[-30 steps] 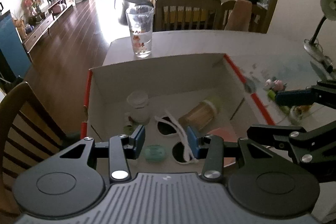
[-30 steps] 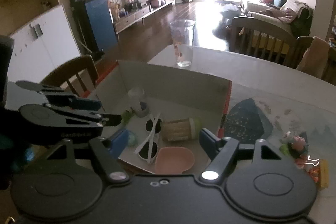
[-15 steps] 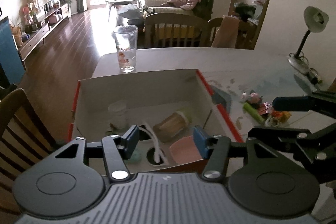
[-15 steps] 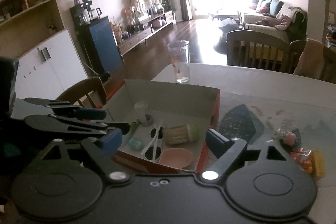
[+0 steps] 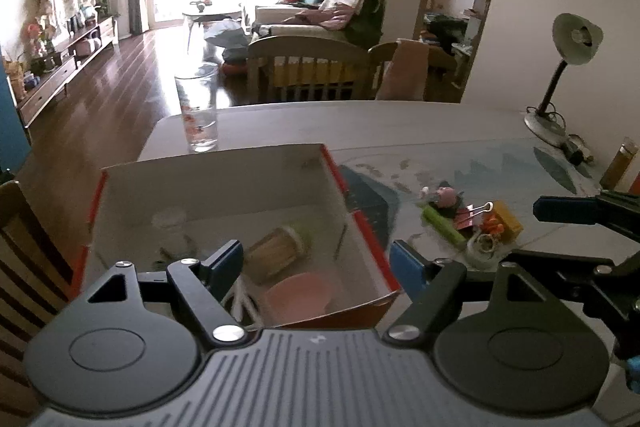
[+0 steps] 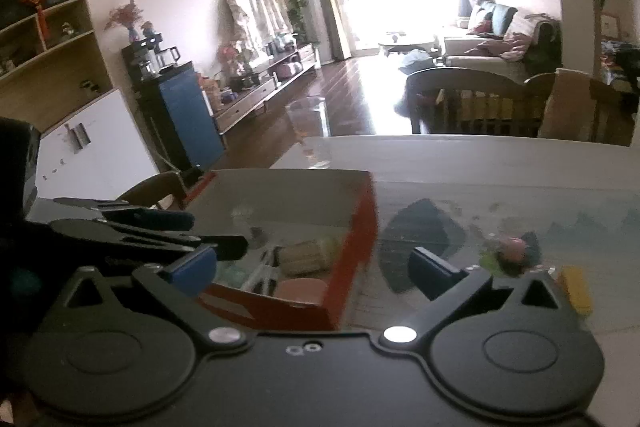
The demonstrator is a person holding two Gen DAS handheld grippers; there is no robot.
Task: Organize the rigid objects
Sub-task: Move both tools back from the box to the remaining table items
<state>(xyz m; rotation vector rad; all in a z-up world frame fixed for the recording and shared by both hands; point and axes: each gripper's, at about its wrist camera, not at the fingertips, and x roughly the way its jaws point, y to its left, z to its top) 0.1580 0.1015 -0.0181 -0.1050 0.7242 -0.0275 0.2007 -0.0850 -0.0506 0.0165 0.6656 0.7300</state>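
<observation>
We're btwn picks, looks like. Left gripper jaws opening, nothing btwn them. Right gripper jaws opening too, wide, empty.

Cardboard box on table holds pink bowl, toothpick jar, white sunglasses.

Leftovers in pile right of box, apart from it: green tube, binder clip, yellow block.

Next, we reckon: swing one gripper over pile, pick single item; clutter tight, approach needs care.
</observation>
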